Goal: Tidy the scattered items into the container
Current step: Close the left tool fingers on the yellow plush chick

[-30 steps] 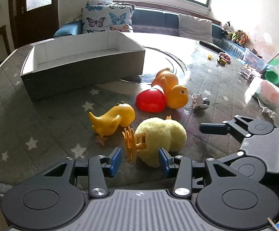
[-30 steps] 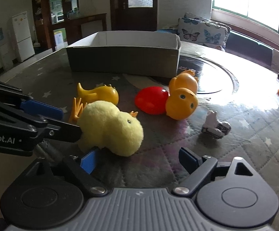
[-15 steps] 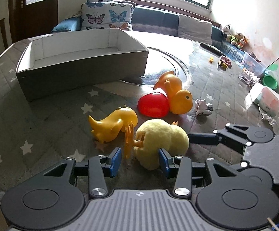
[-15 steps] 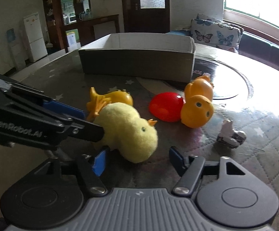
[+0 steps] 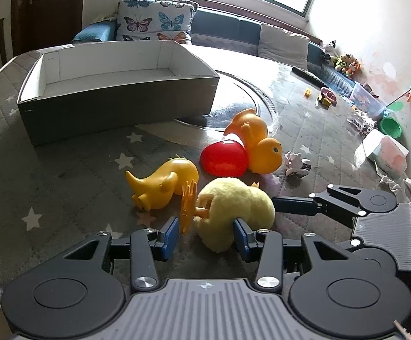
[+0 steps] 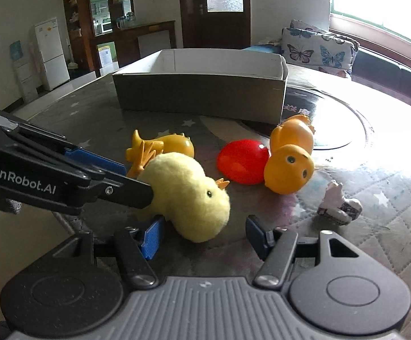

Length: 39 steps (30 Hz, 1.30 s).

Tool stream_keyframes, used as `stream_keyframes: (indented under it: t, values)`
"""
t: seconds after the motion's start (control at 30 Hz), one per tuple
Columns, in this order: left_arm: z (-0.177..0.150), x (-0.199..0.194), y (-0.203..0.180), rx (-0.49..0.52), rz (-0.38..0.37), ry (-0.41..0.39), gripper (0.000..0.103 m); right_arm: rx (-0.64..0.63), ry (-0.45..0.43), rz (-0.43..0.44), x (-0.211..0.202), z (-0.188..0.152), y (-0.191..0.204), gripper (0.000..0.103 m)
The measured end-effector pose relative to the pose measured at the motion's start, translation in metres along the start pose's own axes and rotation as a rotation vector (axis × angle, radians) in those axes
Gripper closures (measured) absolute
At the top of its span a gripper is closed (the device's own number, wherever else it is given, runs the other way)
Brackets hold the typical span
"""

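A fluffy yellow plush chick point(image 5: 233, 212) point(image 6: 188, 198) lies on its side on the table. My left gripper point(image 5: 205, 236) is open, its blue pads on either side of the chick's back end and orange feet. My right gripper point(image 6: 199, 236) is open around the chick's front from the other side. A yellow plastic duck point(image 5: 163, 182) point(image 6: 163, 147), a red ball point(image 5: 224, 161) point(image 6: 243, 165) and an orange rubber duck point(image 5: 259, 144) point(image 6: 290, 161) lie just beyond. The open grey cardboard box point(image 5: 114, 104) point(image 6: 199, 96), empty, stands further back.
A small white toy figure point(image 5: 297, 165) point(image 6: 338, 205) lies right of the ducks. Small toys, a green bowl point(image 5: 391, 127) and a tissue pack point(image 5: 387, 153) crowd the table's right edge. A round glass turntable point(image 5: 239, 104) lies mid-table. A sofa with butterfly cushions stands behind.
Both grippers have moved in closer around the plush chick, still open. The chick has shifted slightly; the other toys and box have not moved.
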State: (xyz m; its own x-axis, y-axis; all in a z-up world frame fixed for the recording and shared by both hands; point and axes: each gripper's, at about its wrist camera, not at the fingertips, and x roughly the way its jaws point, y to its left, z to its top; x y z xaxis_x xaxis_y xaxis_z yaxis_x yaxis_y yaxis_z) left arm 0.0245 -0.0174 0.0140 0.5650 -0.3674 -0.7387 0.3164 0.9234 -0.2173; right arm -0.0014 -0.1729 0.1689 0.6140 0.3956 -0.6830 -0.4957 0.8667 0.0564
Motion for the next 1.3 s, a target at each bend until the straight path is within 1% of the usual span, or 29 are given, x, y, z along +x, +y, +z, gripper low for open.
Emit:
stream_keyframes:
  t: [0.17, 0.23, 0.3, 0.6, 0.67, 0.7, 0.73, 1.07, 1.3]
  values:
    - [0.005, 0.002, 0.003, 0.007, -0.008, 0.003, 0.061, -0.020, 0.000, 0.023, 0.003, 0.005, 0.000, 0.046]
    - [0.006, 0.003, 0.005, 0.011, -0.010, 0.006, 0.062, -0.028, 0.000, 0.032, 0.004, 0.007, 0.000, 0.055]
    - [0.007, 0.003, 0.007, 0.010, -0.013, 0.008, 0.062, -0.036, 0.000, 0.041, 0.005, 0.008, 0.000, 0.056]
    - [0.012, 0.006, 0.010, 0.007, -0.038, 0.008, 0.063, -0.034, -0.001, 0.035, 0.014, 0.015, -0.008, 0.054]
    - [0.014, 0.005, 0.013, 0.002, -0.047, 0.003, 0.063, -0.043, 0.001, 0.033, 0.016, 0.015, -0.008, 0.050]
    - [0.015, 0.004, 0.014, -0.002, -0.052, 0.000, 0.063, -0.048, 0.002, 0.031, 0.017, 0.016, -0.008, 0.042]
    - [0.016, 0.004, 0.015, -0.005, -0.057, -0.002, 0.063, -0.052, 0.002, 0.031, 0.018, 0.016, -0.009, 0.040]
    - [0.023, 0.012, 0.018, -0.001, -0.055, 0.003, 0.063, -0.088, -0.007, 0.052, 0.025, 0.020, -0.007, 0.040]
    - [0.024, 0.014, 0.024, -0.024, -0.066, 0.002, 0.061, -0.100, -0.015, 0.075, 0.025, 0.022, -0.004, 0.045]
